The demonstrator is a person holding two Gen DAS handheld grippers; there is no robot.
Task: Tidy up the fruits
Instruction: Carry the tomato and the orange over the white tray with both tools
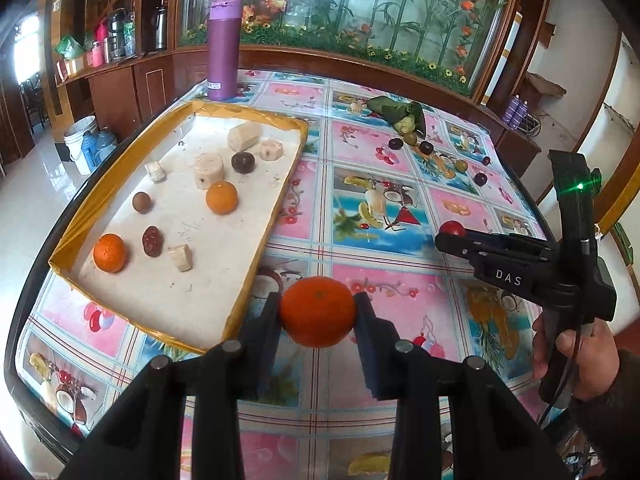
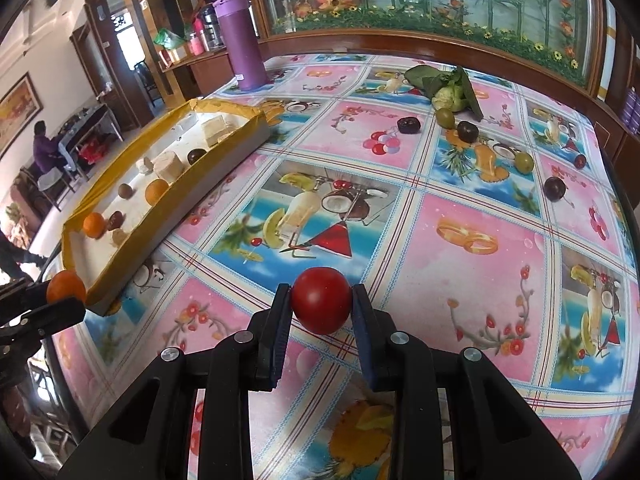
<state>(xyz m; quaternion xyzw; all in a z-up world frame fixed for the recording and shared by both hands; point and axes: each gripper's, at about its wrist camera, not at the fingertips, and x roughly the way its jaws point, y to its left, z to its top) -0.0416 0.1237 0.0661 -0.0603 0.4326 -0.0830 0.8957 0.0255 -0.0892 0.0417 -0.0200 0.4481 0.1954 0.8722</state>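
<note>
My left gripper [image 1: 317, 312] is shut on an orange [image 1: 317, 311] and holds it above the table, just right of the near corner of the yellow-rimmed tray [image 1: 262, 236]. My right gripper [image 2: 321, 307] is shut on a red tomato [image 2: 321, 305] above the table's middle; the tomato also shows in the left wrist view [image 1: 453, 227]. The tray holds two oranges [image 1: 109, 252] [image 1: 221, 197], dark fruits [image 1: 152, 241] and pale fruit pieces [image 1: 208, 170]. Loose dark plums [image 2: 554, 188] and green fruits [image 2: 524, 162] lie at the table's far right.
A tall purple flask [image 1: 223, 48] stands at the far edge behind the tray. A leafy green vegetable [image 2: 452, 92] lies at the far right by the loose fruit. A wooden ledge and a glass cabinet run behind the table. A person sits far left [image 2: 44, 148].
</note>
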